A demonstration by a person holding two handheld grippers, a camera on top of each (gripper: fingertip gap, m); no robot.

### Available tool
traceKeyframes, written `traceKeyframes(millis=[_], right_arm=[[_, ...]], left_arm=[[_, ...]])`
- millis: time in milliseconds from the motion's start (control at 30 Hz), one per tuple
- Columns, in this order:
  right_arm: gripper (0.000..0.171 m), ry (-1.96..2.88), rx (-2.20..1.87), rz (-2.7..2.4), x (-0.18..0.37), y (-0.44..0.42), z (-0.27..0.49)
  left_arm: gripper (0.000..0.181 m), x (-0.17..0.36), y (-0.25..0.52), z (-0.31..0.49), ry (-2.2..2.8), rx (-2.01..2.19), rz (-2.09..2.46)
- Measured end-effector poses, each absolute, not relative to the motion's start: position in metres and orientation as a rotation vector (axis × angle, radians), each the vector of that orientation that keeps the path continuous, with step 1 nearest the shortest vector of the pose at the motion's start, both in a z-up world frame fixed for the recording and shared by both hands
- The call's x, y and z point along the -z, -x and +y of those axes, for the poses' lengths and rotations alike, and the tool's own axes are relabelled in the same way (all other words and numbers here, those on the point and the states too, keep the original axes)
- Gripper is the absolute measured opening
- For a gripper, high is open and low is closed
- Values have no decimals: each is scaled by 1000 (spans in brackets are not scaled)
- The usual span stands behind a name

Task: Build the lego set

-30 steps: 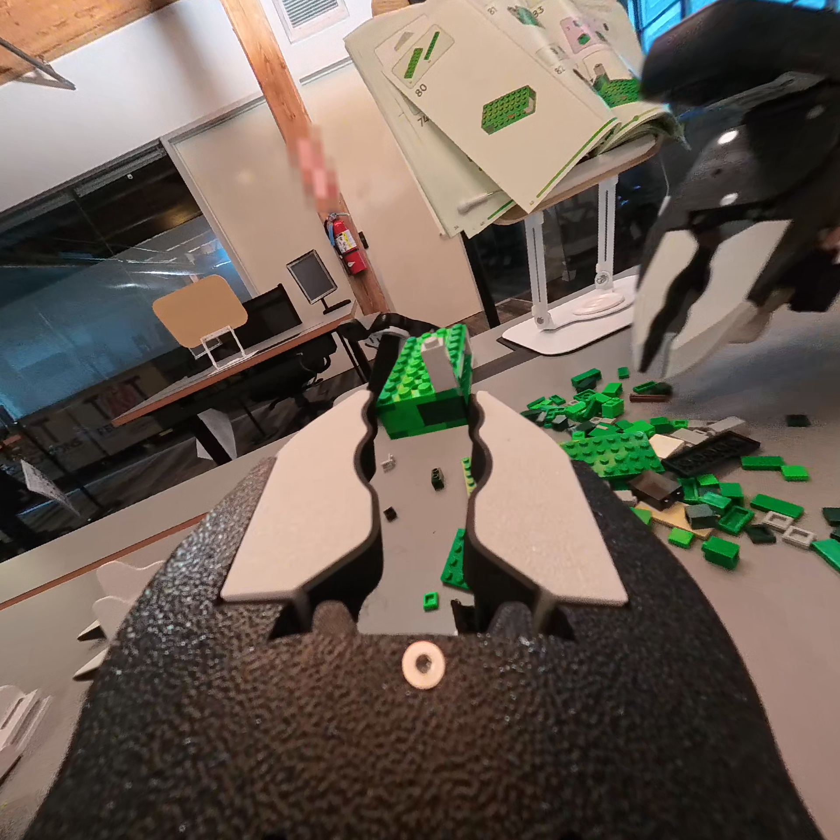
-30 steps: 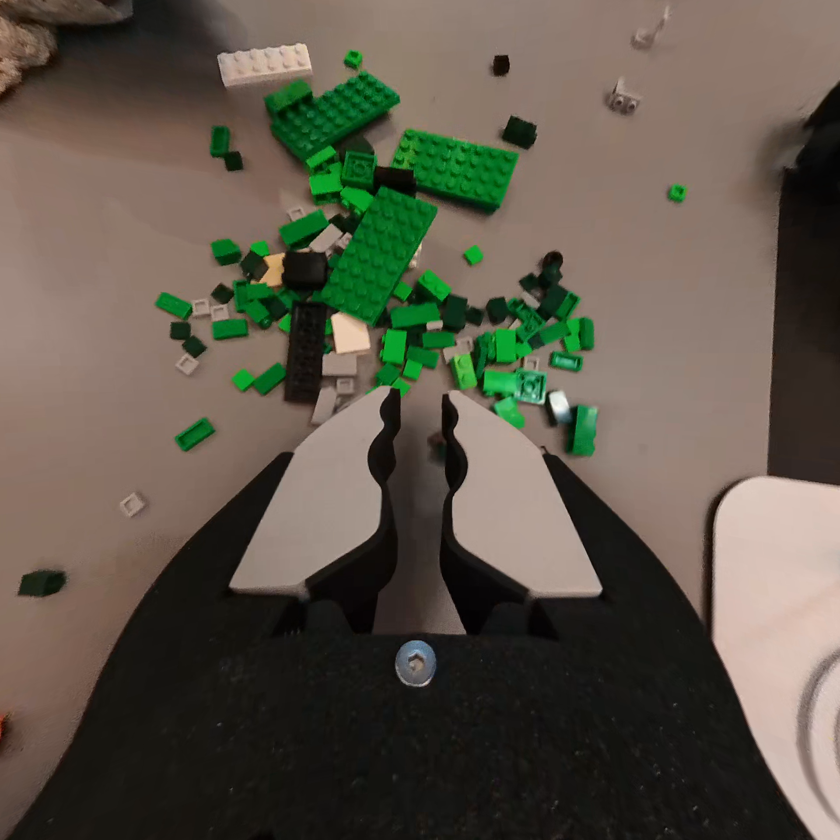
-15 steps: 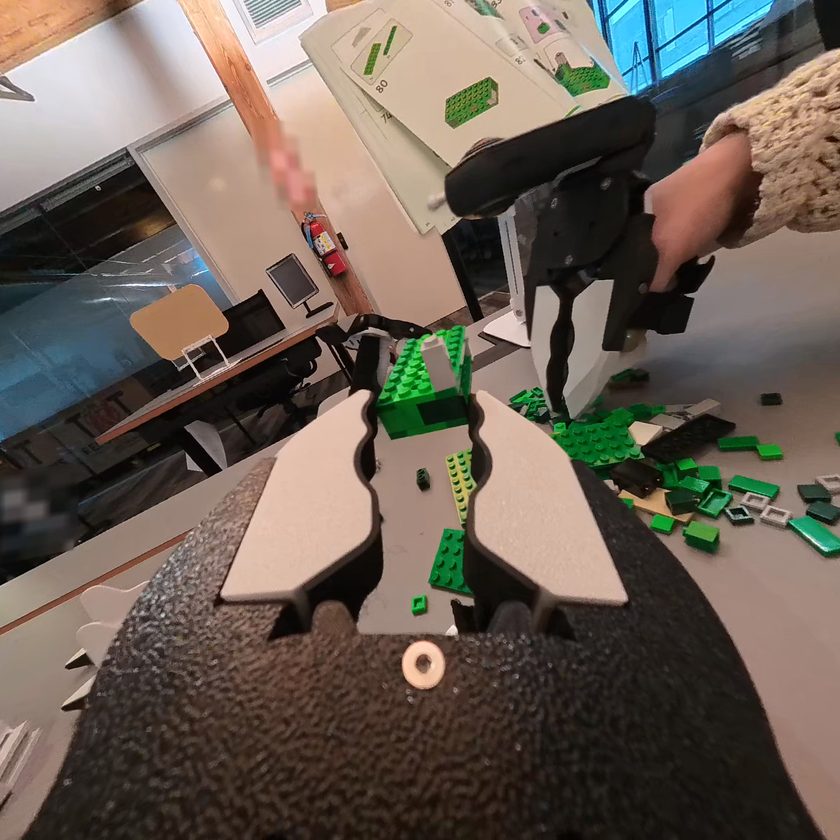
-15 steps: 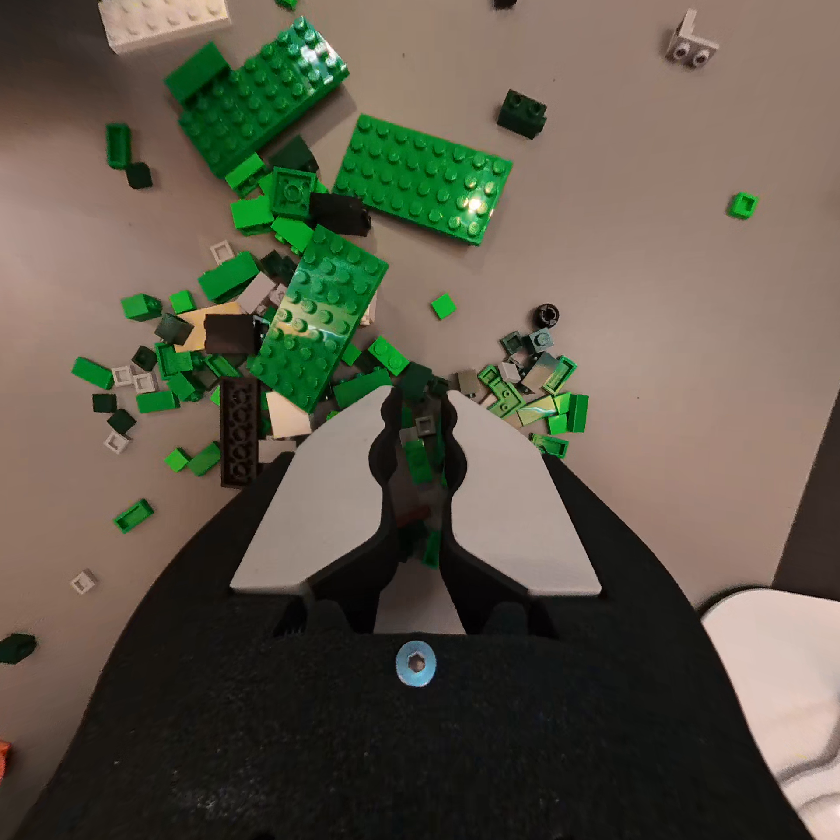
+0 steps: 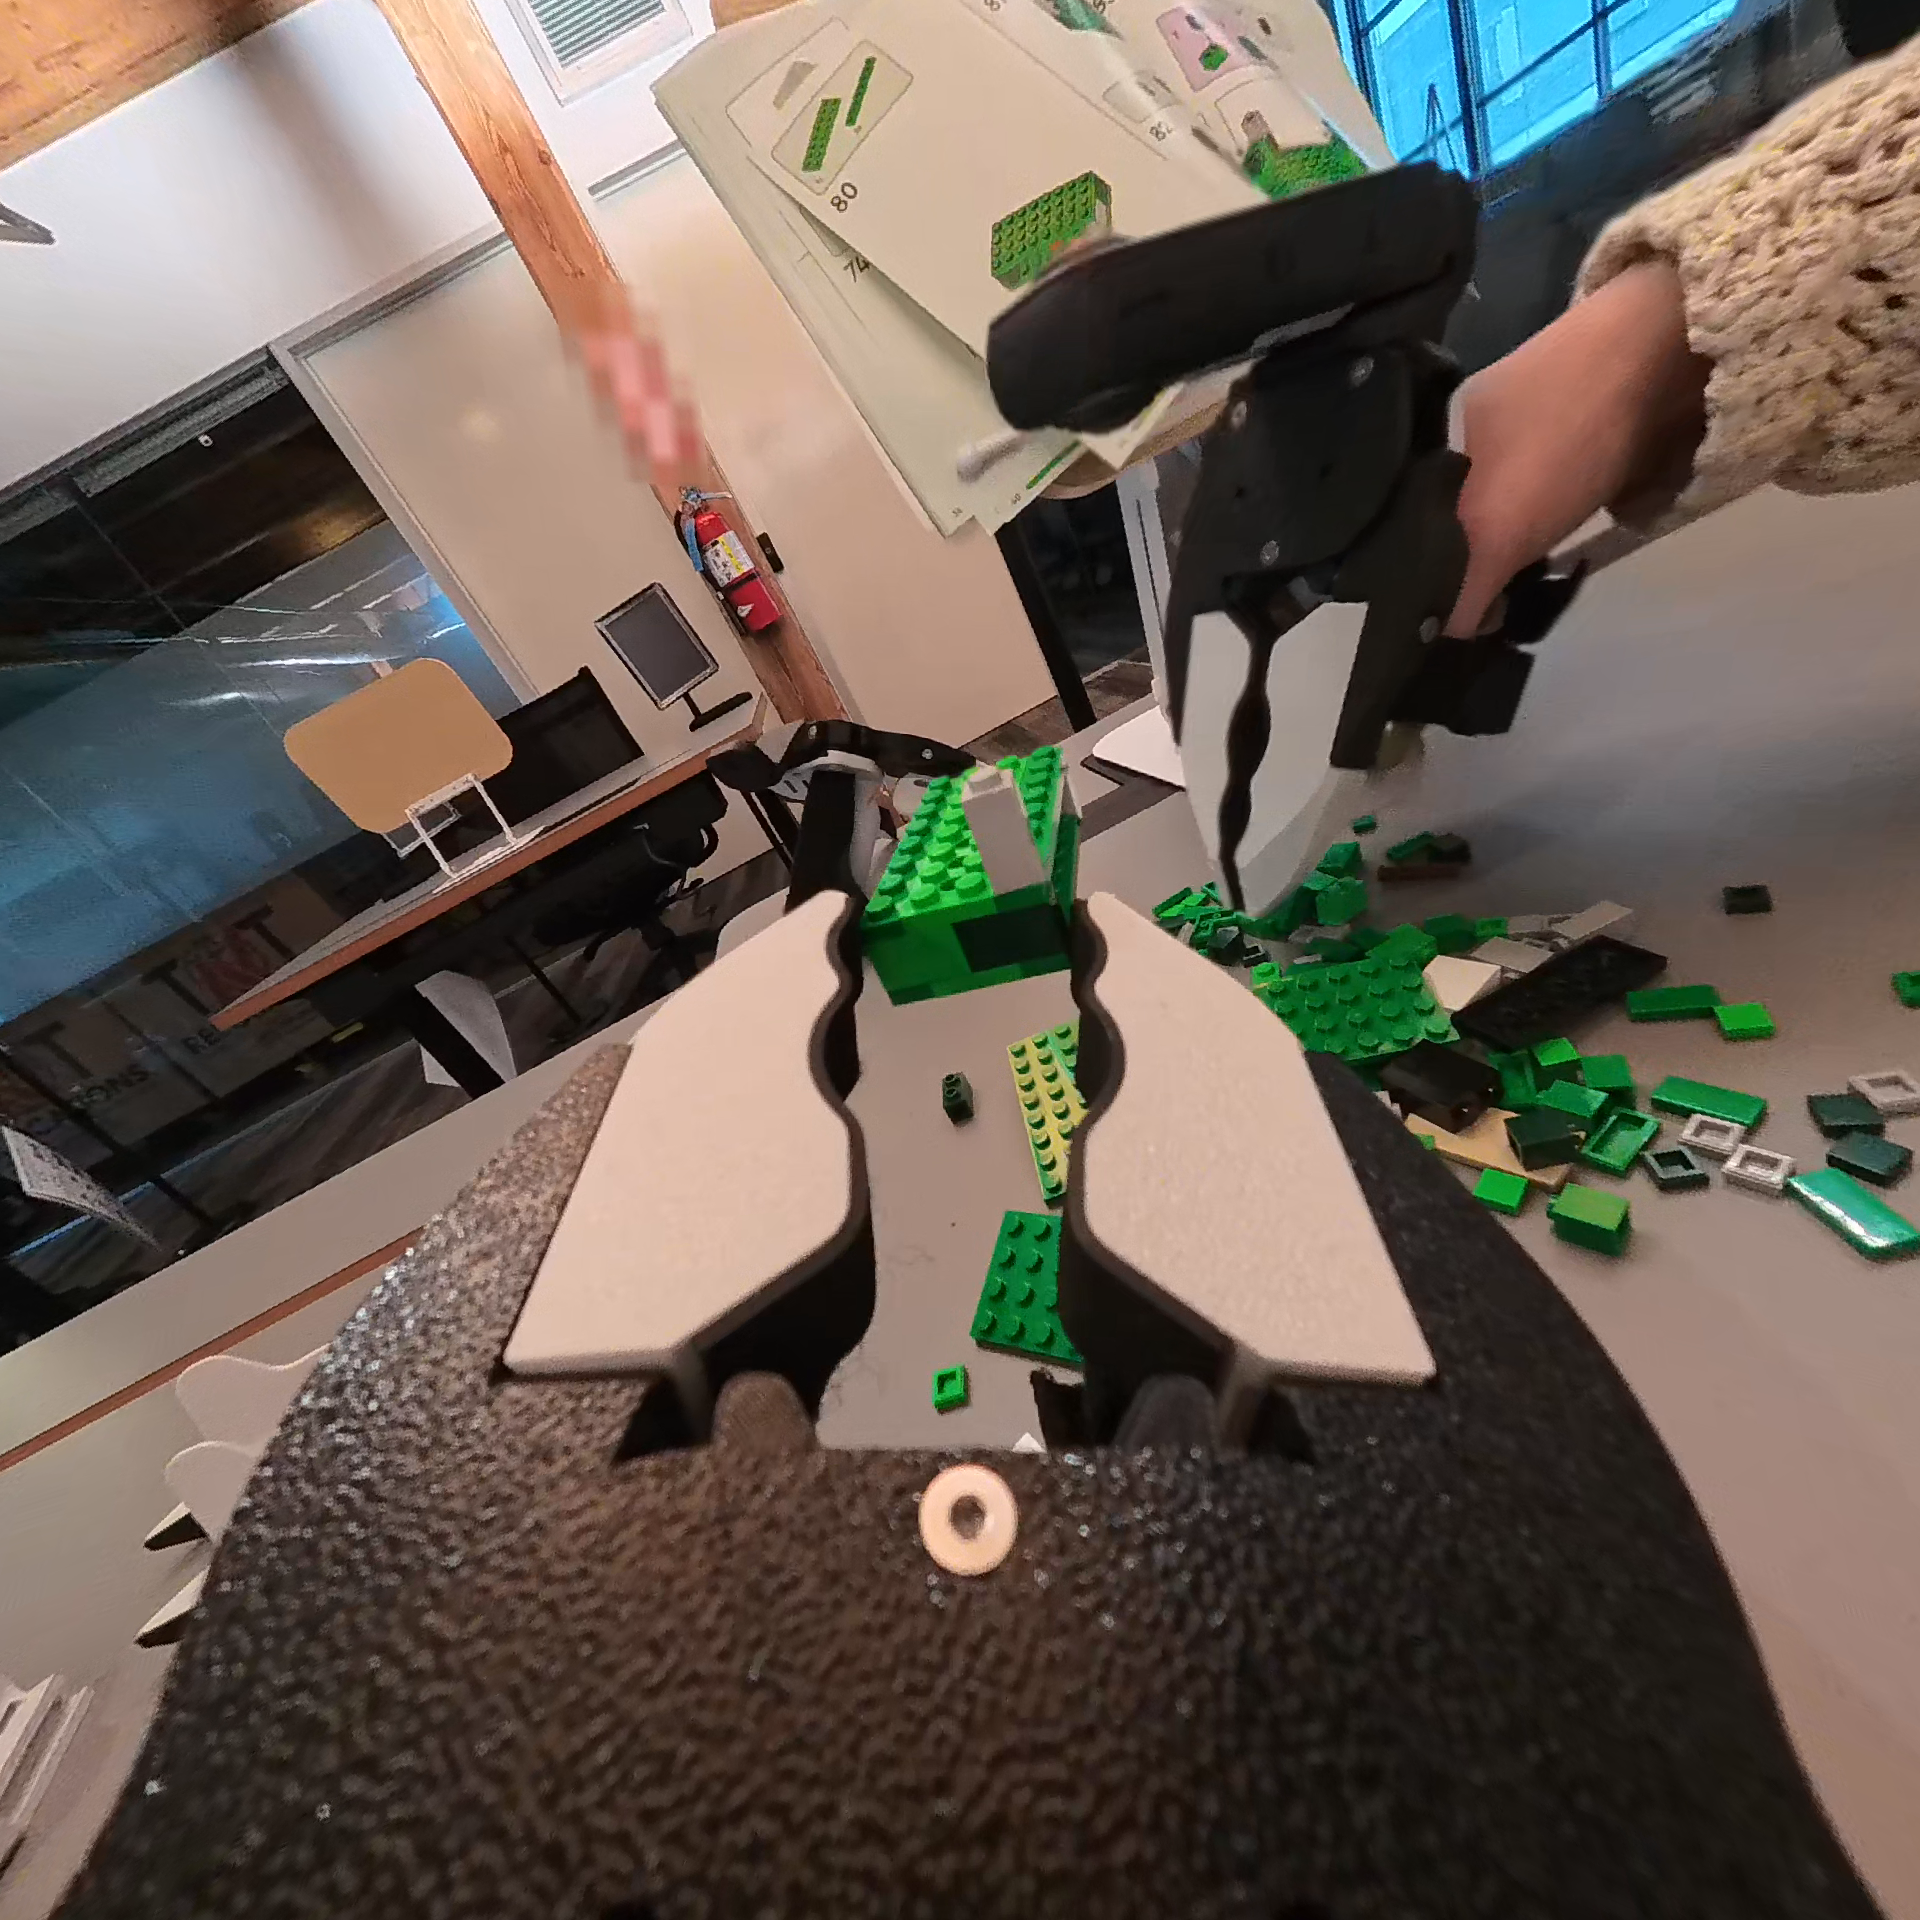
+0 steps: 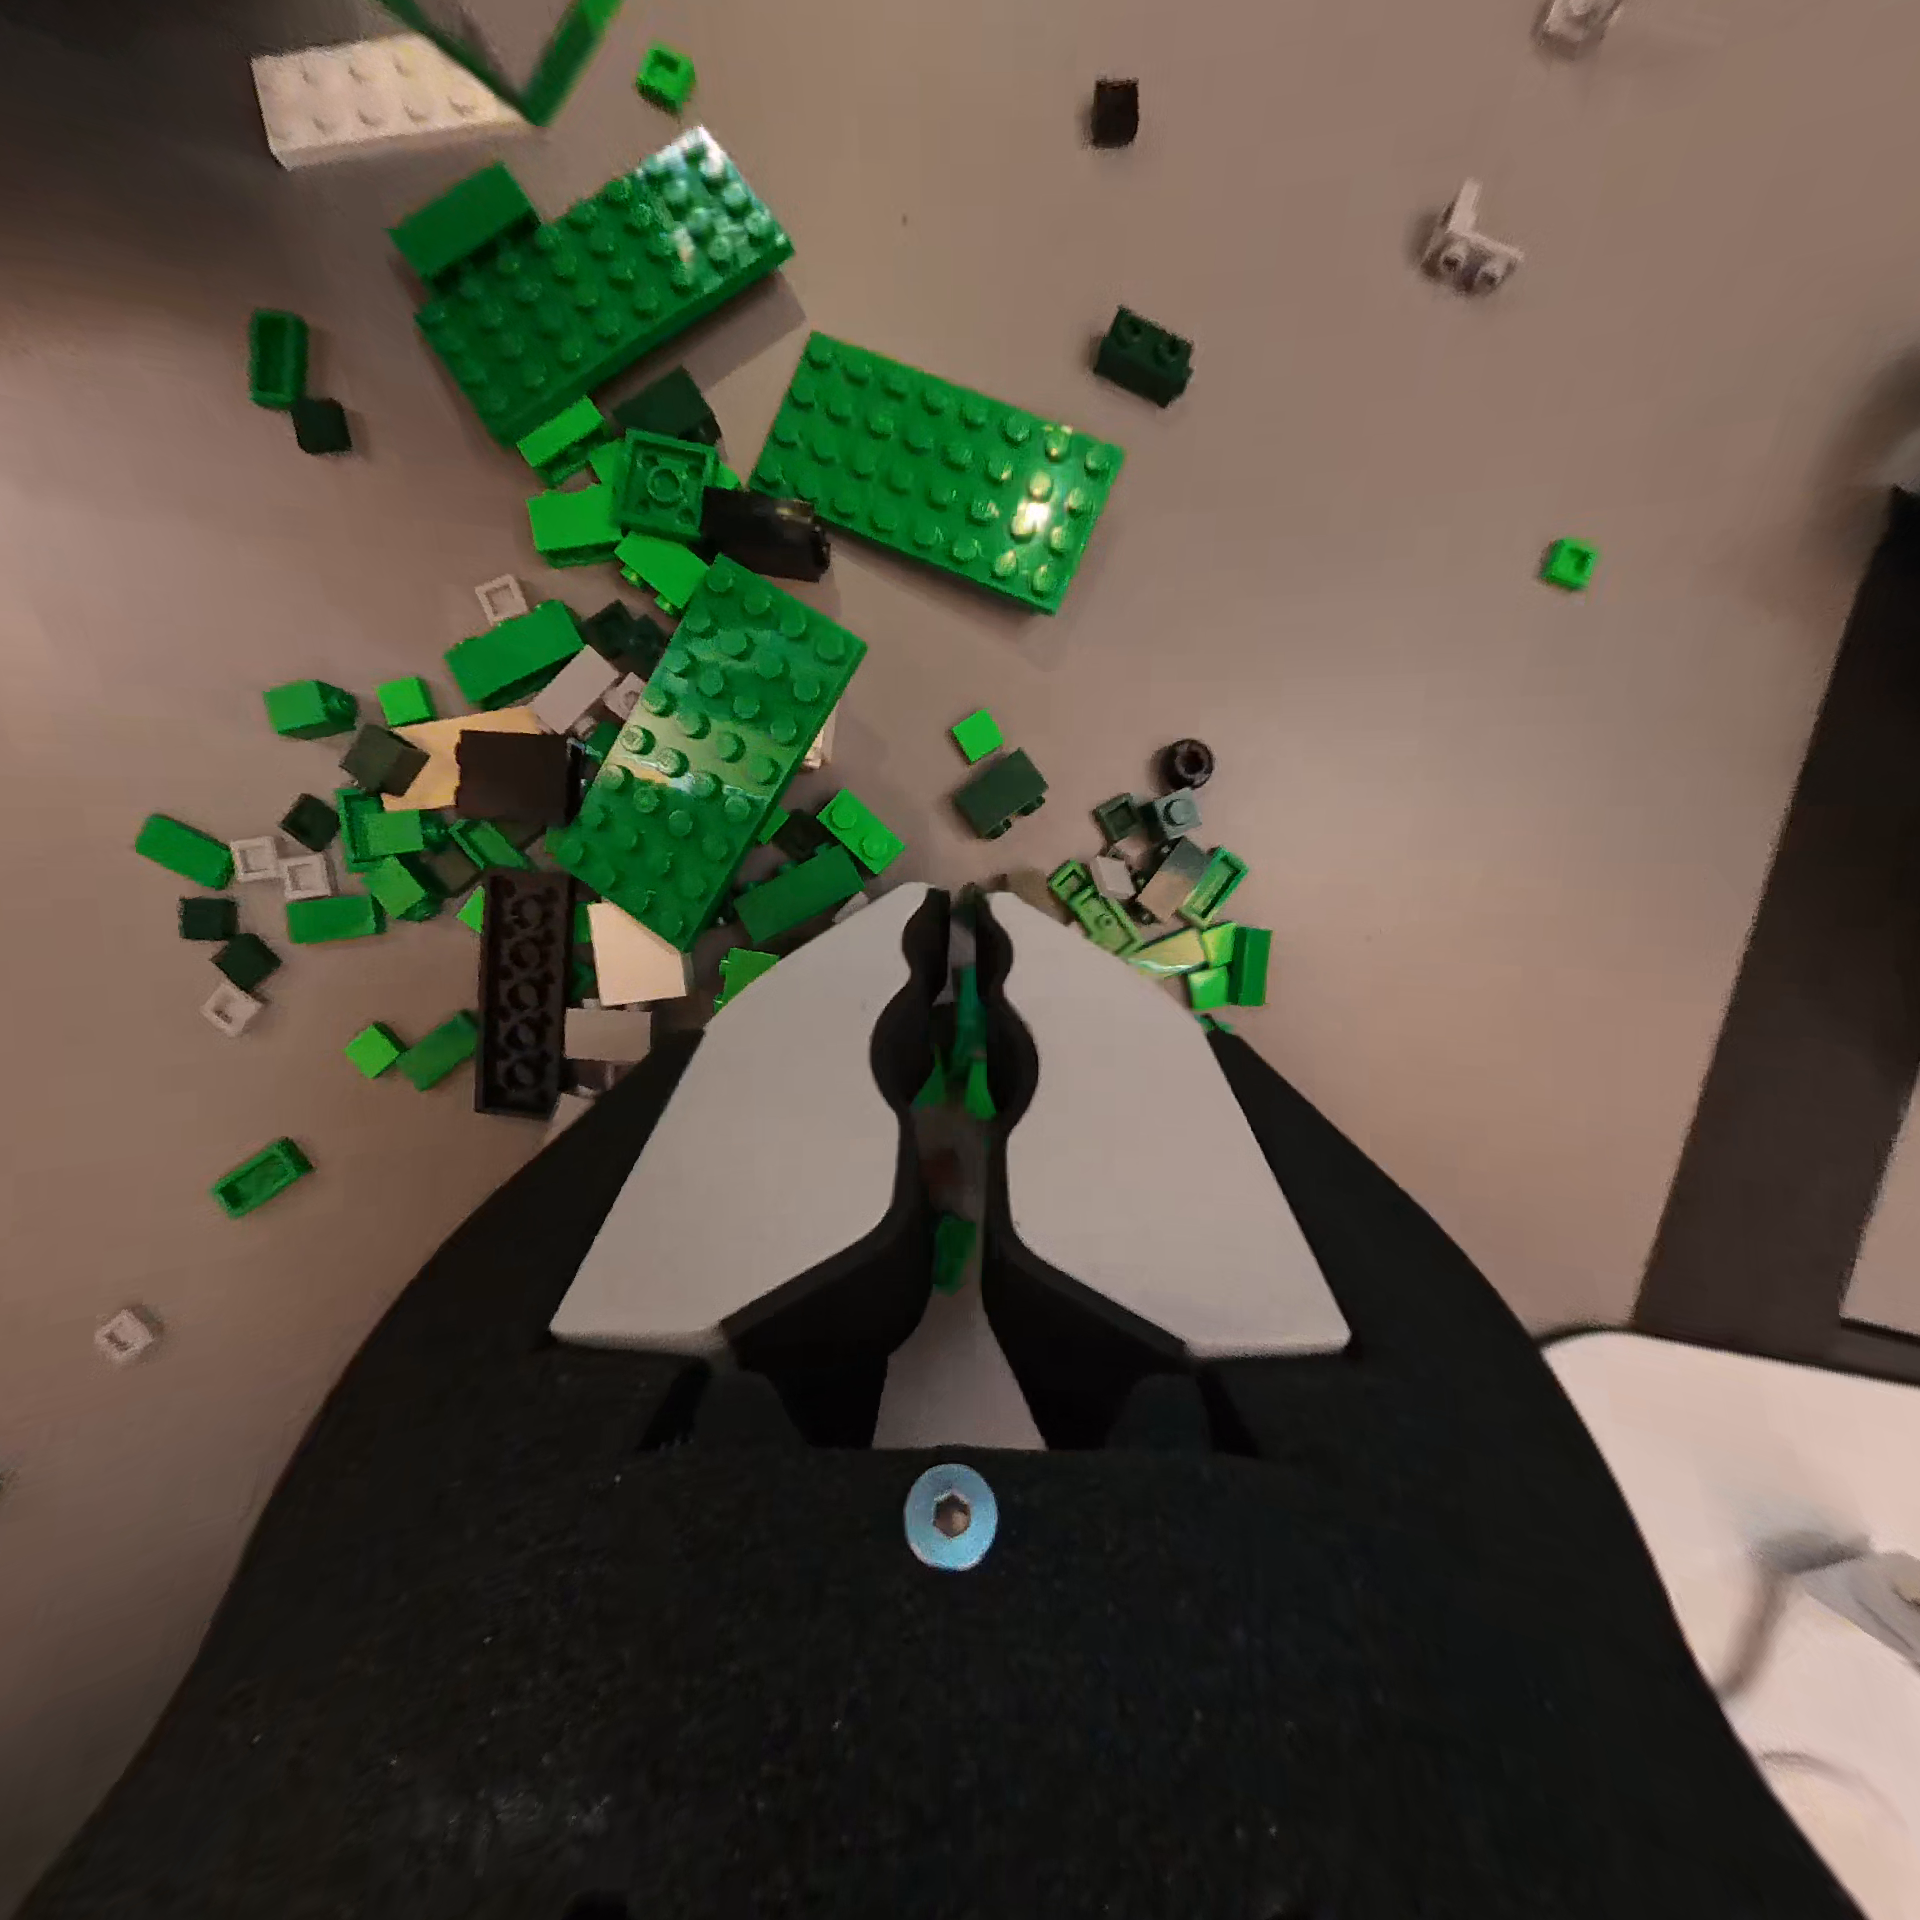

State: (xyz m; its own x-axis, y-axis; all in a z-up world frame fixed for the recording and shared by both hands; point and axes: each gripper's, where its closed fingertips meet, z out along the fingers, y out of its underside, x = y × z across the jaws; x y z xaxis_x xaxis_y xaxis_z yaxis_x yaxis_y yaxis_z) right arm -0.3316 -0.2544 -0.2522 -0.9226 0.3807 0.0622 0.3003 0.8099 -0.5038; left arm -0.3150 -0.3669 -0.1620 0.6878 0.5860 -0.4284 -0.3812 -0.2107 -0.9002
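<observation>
We saw the left tool (image 5: 966, 935) clamped on a green lego build (image 5: 961, 904) with a grey sloped piece on top, held above the grey worktop (image 5: 1714, 790); its far side was hidden from us. Below the gap between the fingers lay a small dark brick (image 5: 958, 1097), a lime plate (image 5: 1044, 1101) and a green plate (image 5: 1023, 1288), both partly cut off by the right finger.

To the right, the right tool (image 5: 1236, 883) stood tip-down in the pile of loose green pieces (image 5: 1455, 1039), gripped by a hand (image 5: 1548, 457) in a knitted sleeve. Its jaws were nearly together. In its own view the right tool (image 6: 964, 902) had closed on something small and green, too blurred and too deep between the fingers for us to name. Half a second before, those jaws had been clearly apart over the same spot. The left tool's grip on the build had not changed.

Around the tips lay three large green plates (image 6: 935, 468), a black plate (image 6: 520, 997) and a white brick (image 6: 364, 104) at the far left, partly cut off. An instruction booklet (image 5: 935, 156) on a white stand (image 5: 1143, 665) rose behind the right tool, which hid its lower right part.
</observation>
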Motion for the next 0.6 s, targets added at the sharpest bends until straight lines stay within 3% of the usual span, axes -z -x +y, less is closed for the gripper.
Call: traceKeyframes(millis=[267, 600], right_arm=[[35, -123, -475, -2921, 260, 338, -264], [26, -160, -284, -3081, 265, 349, -263]], left_arm=[[38, 162, 314, -368, 1549, -890, -172], [38, 163, 314, -368, 1558, -885, -166]])
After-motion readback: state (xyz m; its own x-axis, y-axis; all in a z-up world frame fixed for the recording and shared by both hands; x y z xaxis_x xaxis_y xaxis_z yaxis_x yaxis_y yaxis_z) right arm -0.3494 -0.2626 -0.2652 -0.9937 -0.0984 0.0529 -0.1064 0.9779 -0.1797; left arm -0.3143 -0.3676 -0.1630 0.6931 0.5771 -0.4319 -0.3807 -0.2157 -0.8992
